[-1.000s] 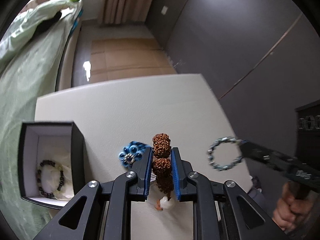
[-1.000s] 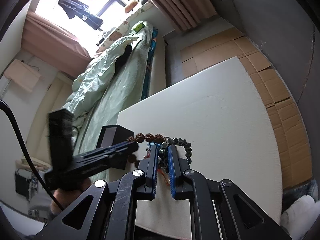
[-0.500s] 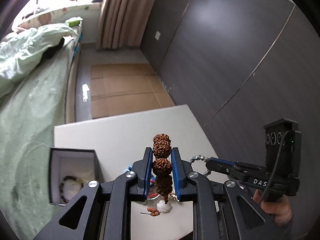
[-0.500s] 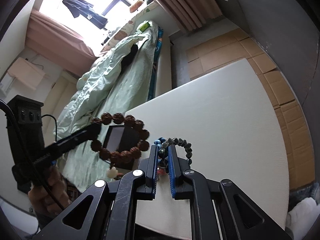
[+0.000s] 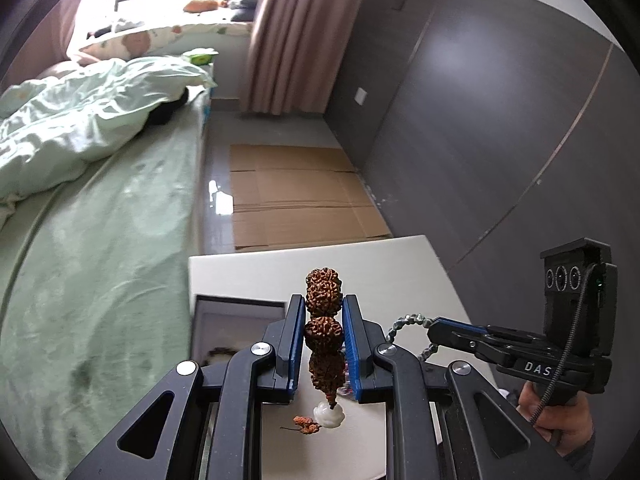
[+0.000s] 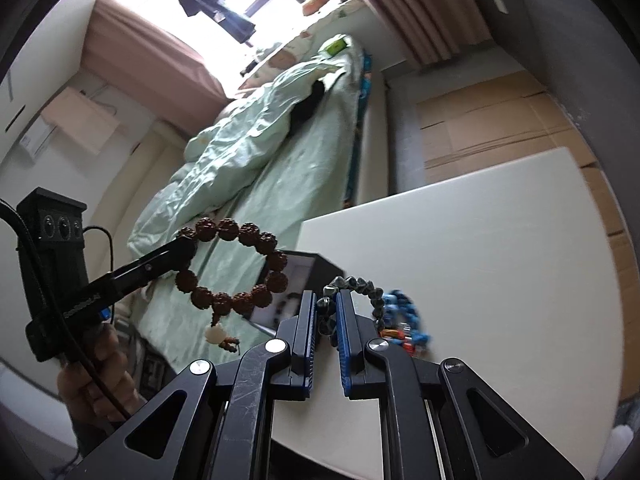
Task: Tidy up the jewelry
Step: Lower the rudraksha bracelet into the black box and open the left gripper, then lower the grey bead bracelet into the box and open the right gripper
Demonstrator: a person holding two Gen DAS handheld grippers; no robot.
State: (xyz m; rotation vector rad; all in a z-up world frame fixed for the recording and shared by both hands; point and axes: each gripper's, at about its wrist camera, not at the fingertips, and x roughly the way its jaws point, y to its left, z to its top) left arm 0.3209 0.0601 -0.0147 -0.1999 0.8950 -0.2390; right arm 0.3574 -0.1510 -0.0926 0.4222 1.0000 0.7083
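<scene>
Fingers (image 5: 294,334) of the left gripper (image 5: 323,334) clamp a brown seed-bead bracelet (image 6: 236,266) in the air above the white counter (image 6: 500,240), while the right gripper (image 6: 327,316) pinches a grey bead bracelet (image 6: 362,286) above the blue one (image 6: 404,314) lying beside the open black box (image 6: 298,276).

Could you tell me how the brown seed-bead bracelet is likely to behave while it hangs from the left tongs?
The brown bracelet hangs as an open loop from the left tongs, so it is probably floppy and apt to swing. Its white bead and tassel dangle below and may snag the box rim. The rough, knobbly beads likely resist slipping.
</scene>
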